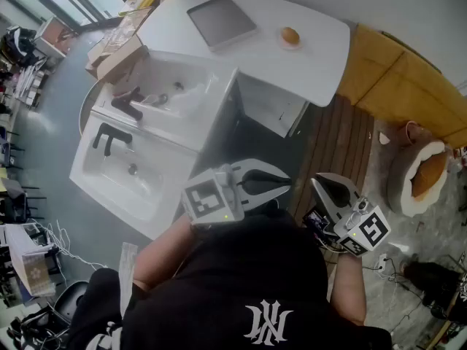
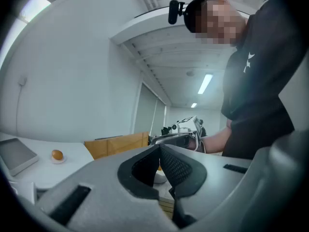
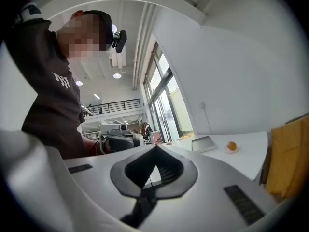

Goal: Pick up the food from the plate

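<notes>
- My left gripper is held in front of my chest and points roughly level. Its two dark padded fingers are pressed together at the tips, with nothing between them.
- My right gripper is the same deal. It's just beside the left one, fingers squeezed fully together and empty.
- The food is a small orange-brown, slightly oval lump. It's well away from both grippers, near the far edge of the white rounded table.
- It lies on its side, long axis flat to the table and running roughly across the head view. Both ends look alike, so I can't tell which way it points.
- It sits alone on a small white round plate, about in the middle.
- A flat grey rectangular tray lies near the plate on the same table, and I can't see anything on it.
- To the left are two white sink basins, each with a black tap. The farther one has something pale in it that I can't make out, and the nearer one shows only its drain.
- A brown cardboard box stands at the farther basin's corner.
</notes>
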Action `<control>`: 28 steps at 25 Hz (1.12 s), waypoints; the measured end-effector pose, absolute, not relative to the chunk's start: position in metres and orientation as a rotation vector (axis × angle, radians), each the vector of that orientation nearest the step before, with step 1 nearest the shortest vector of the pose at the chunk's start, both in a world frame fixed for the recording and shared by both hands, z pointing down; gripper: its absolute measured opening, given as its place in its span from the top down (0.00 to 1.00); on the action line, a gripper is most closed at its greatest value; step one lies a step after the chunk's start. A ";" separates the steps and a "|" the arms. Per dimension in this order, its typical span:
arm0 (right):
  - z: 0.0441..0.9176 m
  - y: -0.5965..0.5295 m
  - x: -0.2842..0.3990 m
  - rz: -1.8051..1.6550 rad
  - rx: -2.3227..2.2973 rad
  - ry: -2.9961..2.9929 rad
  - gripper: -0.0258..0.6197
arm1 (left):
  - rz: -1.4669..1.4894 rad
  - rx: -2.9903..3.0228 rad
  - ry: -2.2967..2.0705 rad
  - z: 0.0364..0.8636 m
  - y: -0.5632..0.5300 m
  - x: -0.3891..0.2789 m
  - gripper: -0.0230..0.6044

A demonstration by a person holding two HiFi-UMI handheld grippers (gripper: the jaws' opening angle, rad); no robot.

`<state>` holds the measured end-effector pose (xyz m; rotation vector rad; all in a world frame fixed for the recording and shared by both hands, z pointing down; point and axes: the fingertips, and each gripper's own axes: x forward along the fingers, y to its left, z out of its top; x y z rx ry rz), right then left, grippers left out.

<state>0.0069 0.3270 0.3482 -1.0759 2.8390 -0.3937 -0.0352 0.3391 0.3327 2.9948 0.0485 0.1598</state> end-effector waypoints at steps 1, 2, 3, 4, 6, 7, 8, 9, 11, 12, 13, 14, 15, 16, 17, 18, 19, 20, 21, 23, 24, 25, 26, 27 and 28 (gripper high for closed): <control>0.348 0.328 0.006 -0.391 -1.073 2.841 0.96 | 0.159 2.984 0.045 0.333 0.339 -0.036 0.96; 0.347 0.329 0.006 -0.389 -1.071 2.843 0.96 | 0.160 2.975 0.043 0.334 0.339 -0.037 0.96; 0.347 0.330 0.007 -0.388 -1.071 2.844 0.96 | 0.162 2.968 0.042 0.335 0.338 -0.037 0.96; 0.347 0.331 0.007 -0.388 -1.072 2.842 0.96 | 0.165 2.966 0.043 0.336 0.338 -0.036 0.96; 0.347 0.330 0.011 -0.391 -1.077 2.835 0.96 | 0.174 2.966 0.048 0.337 0.338 -0.033 0.96; 0.347 0.329 0.013 -0.394 -1.079 2.832 0.96 | 0.178 2.966 0.050 0.338 0.337 -0.030 0.96; 0.348 0.328 0.016 -0.396 -1.079 2.829 0.96 | 0.182 2.964 0.052 0.339 0.337 -0.027 0.96; 0.349 0.328 0.019 -0.399 -1.079 2.829 0.96 | 0.186 2.963 0.054 0.339 0.337 -0.024 0.96; 0.351 0.327 0.026 -0.405 -1.073 2.829 0.96 | 0.191 2.963 0.056 0.340 0.336 -0.016 0.96; 0.350 0.326 0.028 -0.405 -1.066 2.826 0.96 | 0.190 2.961 0.055 0.340 0.334 -0.013 0.96; 0.349 0.325 0.031 -0.402 -1.058 2.821 0.96 | 0.187 2.958 0.052 0.339 0.332 -0.009 0.96; 0.346 0.323 0.034 -0.394 -1.049 2.814 0.96 | 0.185 2.954 0.049 0.339 0.330 -0.007 0.96; 0.344 0.322 0.036 -0.387 -1.041 2.807 0.96 | 0.182 2.949 0.044 0.340 0.327 -0.004 0.96; 0.342 0.321 0.039 -0.382 -1.034 2.801 0.96 | 0.179 2.941 0.038 0.341 0.325 -0.002 0.96; 0.342 0.321 0.043 -0.381 -1.027 2.796 0.96 | 0.177 2.932 0.028 0.343 0.322 0.001 0.96; 0.341 0.321 0.047 -0.380 -1.023 2.793 0.96 | 0.177 2.922 0.015 0.345 0.320 0.003 0.96; 0.341 0.321 0.051 -0.377 -1.019 2.791 0.96 | 0.180 2.915 -0.003 0.347 0.318 0.005 0.96; 0.342 0.321 0.054 -0.374 -1.013 2.789 0.96 | 0.184 2.911 -0.022 0.349 0.316 0.007 0.96; 0.342 0.321 0.058 -0.374 -1.004 2.786 0.96 | 0.189 2.909 -0.040 0.350 0.314 0.009 0.96; 0.343 0.321 0.062 -0.377 -0.977 2.778 0.96 | 0.201 2.909 -0.073 0.352 0.311 0.011 0.96; 0.343 0.322 0.064 -0.380 -0.965 2.775 0.96 | 0.206 2.910 -0.089 0.353 0.309 0.012 0.96; 0.343 0.322 0.065 -0.382 -0.955 2.774 0.96 | 0.210 2.910 -0.104 0.353 0.308 0.012 0.96; 0.345 0.321 0.066 -0.387 -0.947 2.775 0.96 | 0.212 2.909 -0.119 0.353 0.306 0.012 0.96; 0.346 0.320 0.067 -0.394 -0.939 2.778 0.96 | 0.214 2.905 -0.136 0.353 0.305 0.011 0.95; 0.348 0.318 0.067 -0.401 -0.932 2.783 0.96 | 0.215 2.901 -0.151 0.353 0.303 0.010 0.96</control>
